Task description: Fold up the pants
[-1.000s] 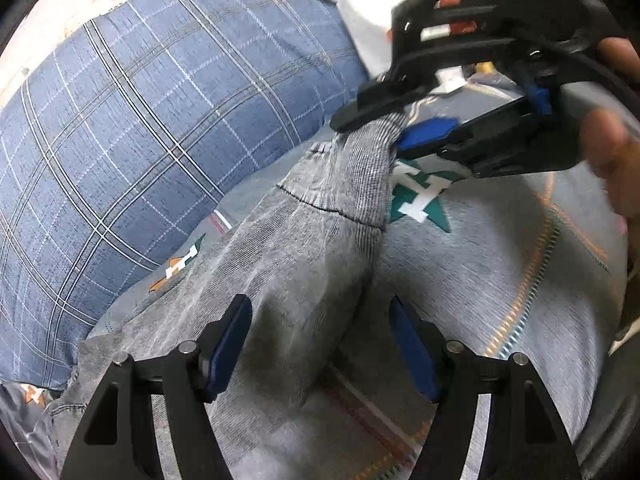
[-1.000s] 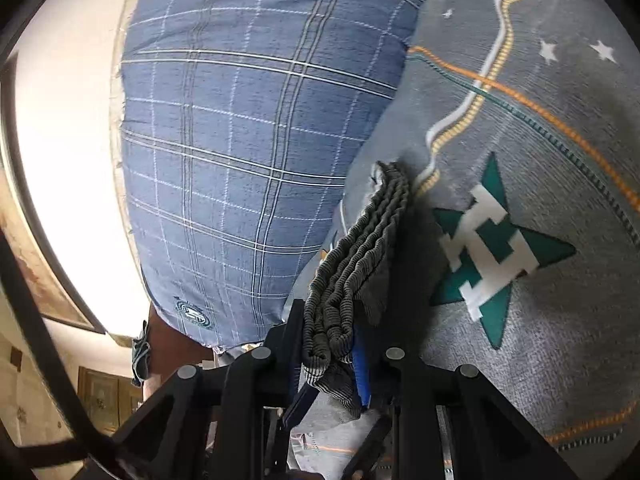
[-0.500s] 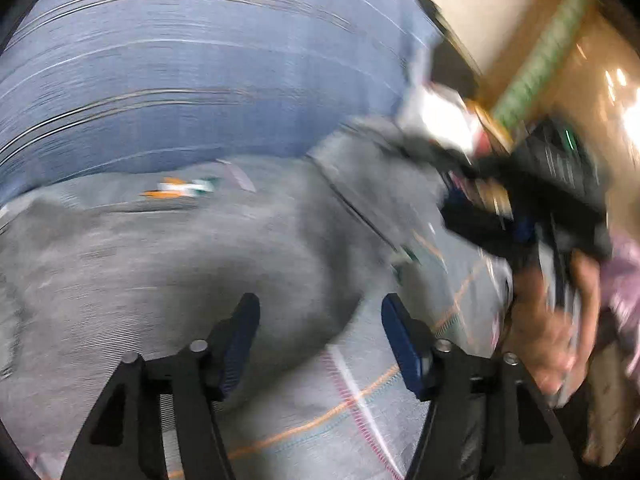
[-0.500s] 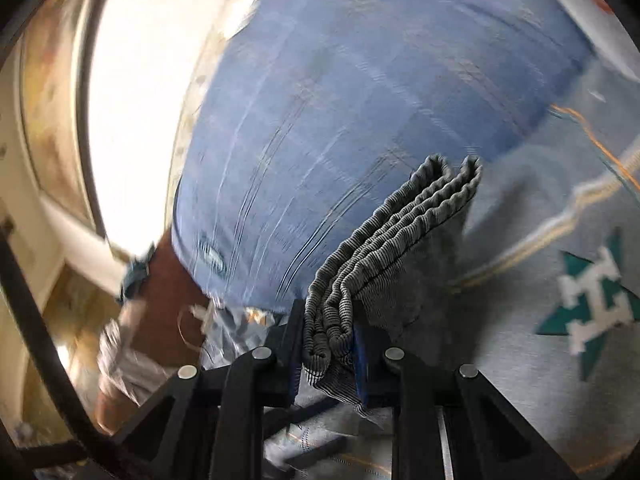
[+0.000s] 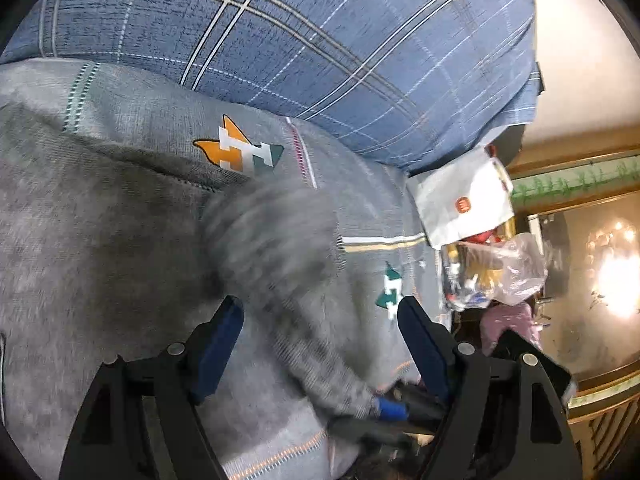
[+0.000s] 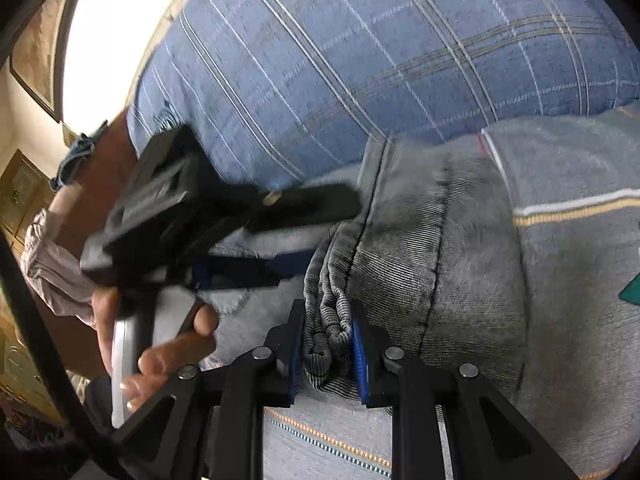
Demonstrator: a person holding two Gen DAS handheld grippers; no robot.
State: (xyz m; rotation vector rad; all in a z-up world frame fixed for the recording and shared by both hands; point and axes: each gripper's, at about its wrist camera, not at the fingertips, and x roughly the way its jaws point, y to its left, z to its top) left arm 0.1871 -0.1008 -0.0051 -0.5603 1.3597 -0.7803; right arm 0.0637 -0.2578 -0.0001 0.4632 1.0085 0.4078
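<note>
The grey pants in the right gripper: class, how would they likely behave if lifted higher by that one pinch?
The grey pants would probably droop: they bunch in soft folds inside the right gripper. The ribbed, stacked layers likely resist slipping. The unheld part would probably drag across the grey bedspread.

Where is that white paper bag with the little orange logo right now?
In the left wrist view, the white paper bag sits at the right, just past the grey bedspread's edge, below the blue plaid pillow.

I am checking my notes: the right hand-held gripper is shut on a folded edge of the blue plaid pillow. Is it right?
Not quite. In the right wrist view the right hand-held gripper is shut on a folded edge of the grey pants; the blue plaid pillow lies behind them.
</note>
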